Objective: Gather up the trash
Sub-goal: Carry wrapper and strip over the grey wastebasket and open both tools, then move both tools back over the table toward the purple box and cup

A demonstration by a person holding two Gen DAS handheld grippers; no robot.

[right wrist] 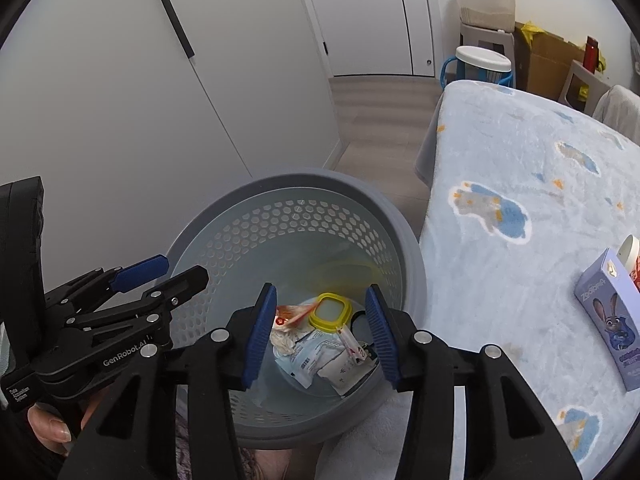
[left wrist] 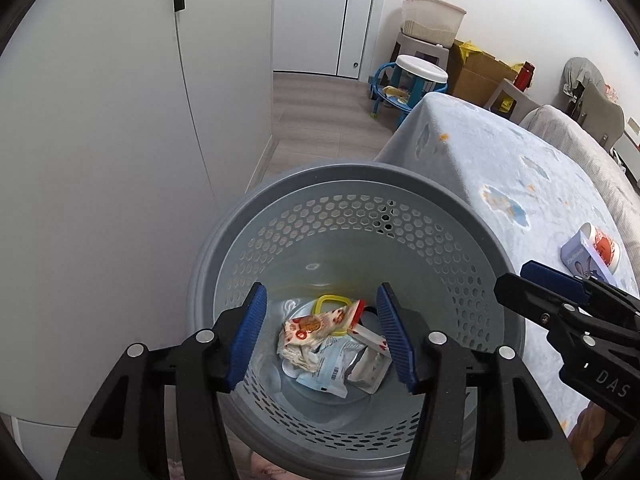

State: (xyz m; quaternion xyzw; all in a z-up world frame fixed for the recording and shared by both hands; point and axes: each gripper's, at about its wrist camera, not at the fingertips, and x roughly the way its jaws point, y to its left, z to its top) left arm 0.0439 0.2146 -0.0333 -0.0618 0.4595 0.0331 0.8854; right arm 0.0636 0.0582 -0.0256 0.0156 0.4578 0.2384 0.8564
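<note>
A grey perforated trash basket (left wrist: 352, 178) (right wrist: 384, 216) stands between the wardrobe and the bed. At its bottom lie crumpled wrappers (left wrist: 320, 334) (right wrist: 316, 354) and a yellow-rimmed lid (left wrist: 332, 302) (right wrist: 330, 312). My left gripper (left wrist: 322, 334) (right wrist: 160, 276) is open and empty above the basket's mouth. My right gripper (right wrist: 320, 334) (left wrist: 516, 280) is open and empty, also above the basket, to the right of the left one. On the bed lie a purple Zootopia box (right wrist: 614, 328) (left wrist: 584, 260) and a white-and-red cup (left wrist: 606, 246) (right wrist: 632, 256) beside it.
The bed with a light blue blanket (right wrist: 520, 184) (left wrist: 480, 160) borders the basket on the right. White wardrobe doors (left wrist: 120, 140) (right wrist: 140, 100) stand on the left. Wooden floor (left wrist: 320, 120) leads to stools, a plastic bin and cardboard boxes (left wrist: 476, 72) at the back.
</note>
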